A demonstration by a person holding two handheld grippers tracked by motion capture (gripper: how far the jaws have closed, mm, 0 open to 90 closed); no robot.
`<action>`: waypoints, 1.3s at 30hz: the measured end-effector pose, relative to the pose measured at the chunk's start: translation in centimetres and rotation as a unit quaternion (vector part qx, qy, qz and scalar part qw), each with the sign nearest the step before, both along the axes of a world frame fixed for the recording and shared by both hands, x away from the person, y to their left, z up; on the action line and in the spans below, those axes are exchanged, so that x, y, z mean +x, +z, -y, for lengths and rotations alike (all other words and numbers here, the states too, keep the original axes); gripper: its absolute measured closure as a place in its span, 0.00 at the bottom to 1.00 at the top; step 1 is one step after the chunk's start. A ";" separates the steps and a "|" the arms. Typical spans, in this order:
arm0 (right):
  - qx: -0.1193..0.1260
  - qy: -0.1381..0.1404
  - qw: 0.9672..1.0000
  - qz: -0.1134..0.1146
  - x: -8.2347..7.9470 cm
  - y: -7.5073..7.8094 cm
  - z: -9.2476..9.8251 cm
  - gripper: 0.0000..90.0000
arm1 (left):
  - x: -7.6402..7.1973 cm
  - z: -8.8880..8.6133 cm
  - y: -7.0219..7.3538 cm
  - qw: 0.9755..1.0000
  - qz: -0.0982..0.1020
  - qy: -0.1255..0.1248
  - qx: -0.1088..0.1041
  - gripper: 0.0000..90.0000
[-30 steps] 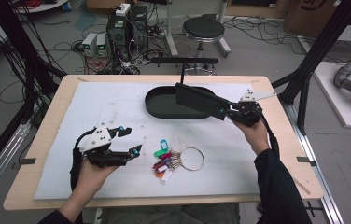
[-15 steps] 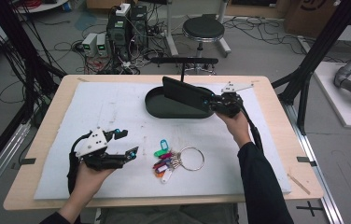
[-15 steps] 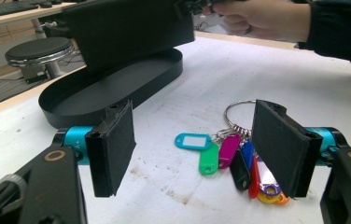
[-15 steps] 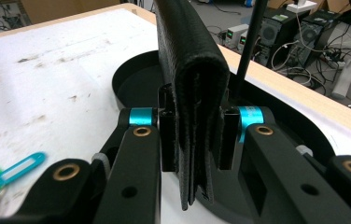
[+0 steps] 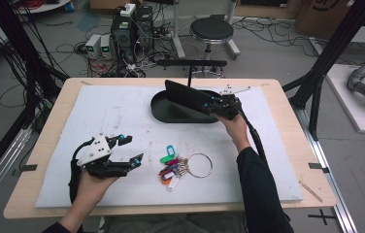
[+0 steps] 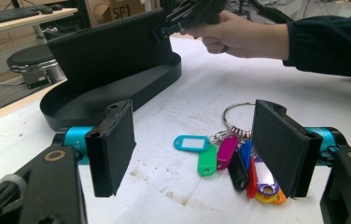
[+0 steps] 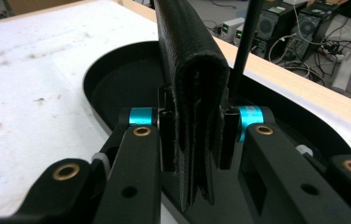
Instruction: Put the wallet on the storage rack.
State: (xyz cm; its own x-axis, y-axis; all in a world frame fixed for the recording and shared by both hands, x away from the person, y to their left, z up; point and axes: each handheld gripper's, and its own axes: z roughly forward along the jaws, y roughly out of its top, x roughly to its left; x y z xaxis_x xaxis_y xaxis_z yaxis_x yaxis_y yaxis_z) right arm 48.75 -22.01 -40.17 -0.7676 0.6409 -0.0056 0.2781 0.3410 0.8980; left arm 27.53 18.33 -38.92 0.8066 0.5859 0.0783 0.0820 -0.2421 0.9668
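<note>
Wallet held edge-up over the tray by the right gripper.

High view: the right gripper (image 5: 219,104) clamped a black wallet (image 5: 186,95), its long axis running left over the oval tray (image 5: 163,114); the left gripper (image 5: 129,151) sat well apart, jaws spread and empty, pointing at the key ring (image 5: 183,167).
Left gripper view: wallet (image 6: 113,46) stood above the tray (image 6: 117,95).
Right gripper view: jaws pinched the folded wallet (image 7: 187,70), forearm reaching forward.

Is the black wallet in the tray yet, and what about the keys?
Almost. The right claw is shut on the folded black wallet, held on edge over the oval black tray, not yet let go. The bunch of keys with coloured tags lies on the white mat, untouched, in front of the open left claw.
</note>
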 end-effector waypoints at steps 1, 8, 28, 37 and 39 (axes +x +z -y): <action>-0.001 0.000 1.000 0.001 0.1 -0.2 -0.1 0.86 | 0.0 0.0 0.0 1.000 0.000 0.000 0.000 0.34; -0.012 -0.006 1.000 0.008 0.9 -1.1 -0.4 0.85 | -0.1 0.1 -0.1 1.000 0.002 -0.004 0.001 0.34; -0.012 -0.014 0.999 -0.027 1.8 -2.9 0.3 0.83 | -0.2 0.0 -0.3 1.000 0.005 -0.004 0.002 0.34; -0.024 -0.026 0.999 -0.030 1.8 -2.9 0.2 0.76 | -0.2 0.0 -0.3 1.000 0.003 -0.005 0.003 0.34; -0.025 -0.028 0.999 -0.029 1.7 -2.8 0.3 0.72 | -0.1 0.0 -0.4 1.000 0.003 -0.005 0.004 0.34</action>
